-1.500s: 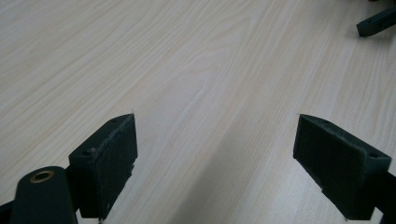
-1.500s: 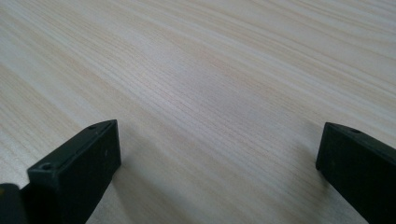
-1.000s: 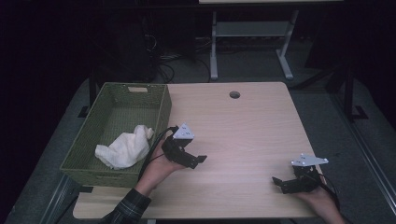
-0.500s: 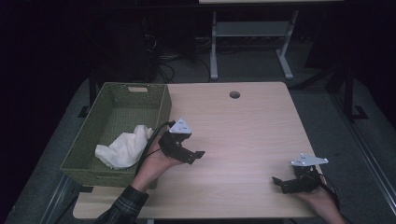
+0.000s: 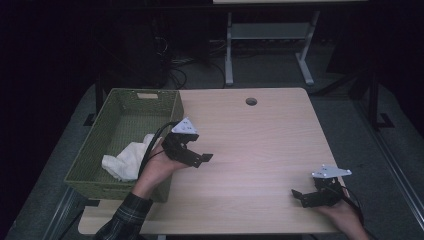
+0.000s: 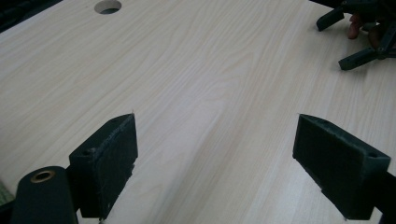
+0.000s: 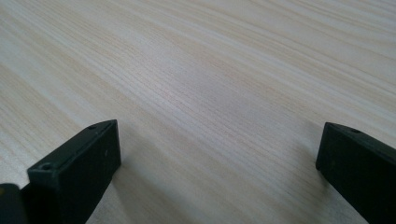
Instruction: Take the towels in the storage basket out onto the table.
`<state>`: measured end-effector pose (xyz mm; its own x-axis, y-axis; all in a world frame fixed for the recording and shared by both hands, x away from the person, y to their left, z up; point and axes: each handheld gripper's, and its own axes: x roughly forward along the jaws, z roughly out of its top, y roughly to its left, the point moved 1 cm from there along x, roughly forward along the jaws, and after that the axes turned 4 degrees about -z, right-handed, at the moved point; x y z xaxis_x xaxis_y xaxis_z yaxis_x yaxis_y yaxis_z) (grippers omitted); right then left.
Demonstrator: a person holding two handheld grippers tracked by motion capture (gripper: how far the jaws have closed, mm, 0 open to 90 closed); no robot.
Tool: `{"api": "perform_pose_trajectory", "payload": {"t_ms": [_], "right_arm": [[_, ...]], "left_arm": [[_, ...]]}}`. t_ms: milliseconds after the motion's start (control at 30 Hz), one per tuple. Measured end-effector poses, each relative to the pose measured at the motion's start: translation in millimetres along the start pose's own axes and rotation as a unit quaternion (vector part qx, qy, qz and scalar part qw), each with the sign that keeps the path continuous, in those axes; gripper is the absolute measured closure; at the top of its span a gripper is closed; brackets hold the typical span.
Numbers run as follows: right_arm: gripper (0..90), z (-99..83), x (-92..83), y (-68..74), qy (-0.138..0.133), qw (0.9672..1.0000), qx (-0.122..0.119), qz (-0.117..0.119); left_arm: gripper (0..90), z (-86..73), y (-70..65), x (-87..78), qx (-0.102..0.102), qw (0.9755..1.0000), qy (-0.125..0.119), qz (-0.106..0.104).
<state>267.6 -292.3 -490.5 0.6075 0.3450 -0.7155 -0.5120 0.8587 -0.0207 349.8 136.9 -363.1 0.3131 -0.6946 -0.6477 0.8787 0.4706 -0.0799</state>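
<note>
My left gripper point(image 5: 202, 159) hovers over the table's left part, just right of the green basket point(image 5: 120, 112), jaws wide open and empty. In the left gripper view its two black pads frame bare wood, gripper midpoint point(image 6: 219, 158). My right gripper point(image 5: 299, 196) rests low near the front right edge of the table, open with nothing between its jaws point(image 7: 215, 172). A crumpled white cloth point(image 5: 127, 159) lies inside the basket at its near end. The right gripper point(image 6: 359, 32) also appears far off in the left gripper view, top right.
The light wooden table point(image 5: 260, 135) has a round cable hole point(image 5: 251, 101) near its far edge, also seen as a hole point(image 6: 108, 6) in the left gripper view. A metal stand point(image 5: 265, 45) and cables sit on the dark floor behind.
My left gripper has drifted slightly left and away, toward the basket. The right gripper has stayed where it was.
</note>
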Motion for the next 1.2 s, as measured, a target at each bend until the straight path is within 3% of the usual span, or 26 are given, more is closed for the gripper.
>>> {"api": "perform_pose_trajectory", "payload": {"t_ms": [367,567,1200], "right_arm": [[0.0,0.0,0.0,0.1,0.0,1.0,0.0,0.0],[0.0,0.0,0.0,0.0,0.0,1.0,0.0,0.0],[0.0,0.0,-0.1,0.1,0.0,1.0,0.0,0.0]], "left_arm": [[13.3,-3.4,15.6,-18.2,-0.007,0.9998,-0.001,0.019],[13.3,-7.9,24.2,-28.6,-0.021,0.9993,-0.006,0.03],[13.3,-20.7,42.4,-55.3,-0.029,0.9982,-0.01,0.052]]}}
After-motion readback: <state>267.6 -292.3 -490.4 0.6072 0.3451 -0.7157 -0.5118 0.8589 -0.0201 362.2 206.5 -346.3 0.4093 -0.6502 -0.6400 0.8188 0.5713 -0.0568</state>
